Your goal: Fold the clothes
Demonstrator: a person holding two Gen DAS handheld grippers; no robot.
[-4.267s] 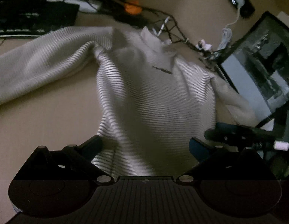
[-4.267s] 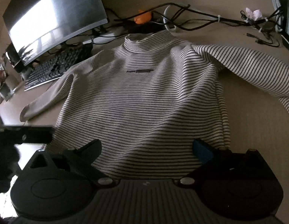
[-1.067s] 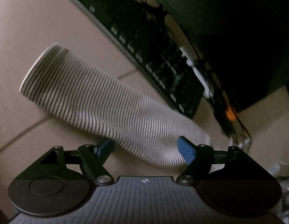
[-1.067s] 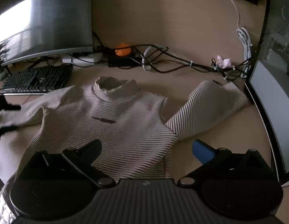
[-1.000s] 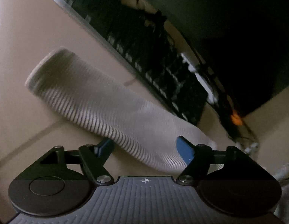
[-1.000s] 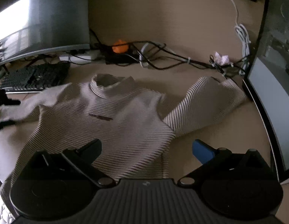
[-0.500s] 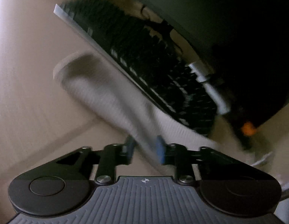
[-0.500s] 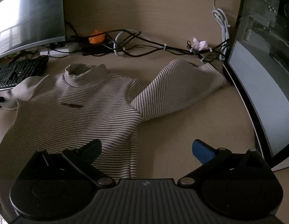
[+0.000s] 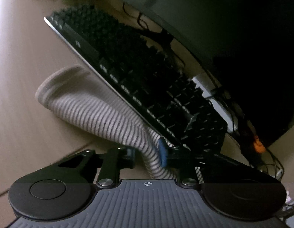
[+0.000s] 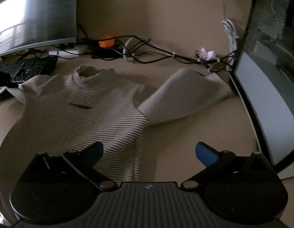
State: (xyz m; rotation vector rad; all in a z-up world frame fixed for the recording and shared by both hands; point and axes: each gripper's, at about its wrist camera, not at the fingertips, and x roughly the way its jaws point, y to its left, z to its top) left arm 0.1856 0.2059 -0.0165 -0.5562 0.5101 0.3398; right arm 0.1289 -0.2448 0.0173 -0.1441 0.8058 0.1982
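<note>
Pinching the sweater's left sleeve (image 9: 93,114) by the keyboard (image 9: 147,87), the left hand-held gripper (image 9: 147,154) probably folds it inward next; the right hand-held gripper (image 10: 149,152) hangs wide open, empty.

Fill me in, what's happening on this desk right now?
A person with two handheld grippers is folding a striped sweater spread on the desk. The left gripper is shut on one sleeve beside the keyboard, bunching the fabric between its fingers. The right gripper is open over the sweater's lower edge, holding nothing. The other sleeve lies flat, not folded in yet.
</note>
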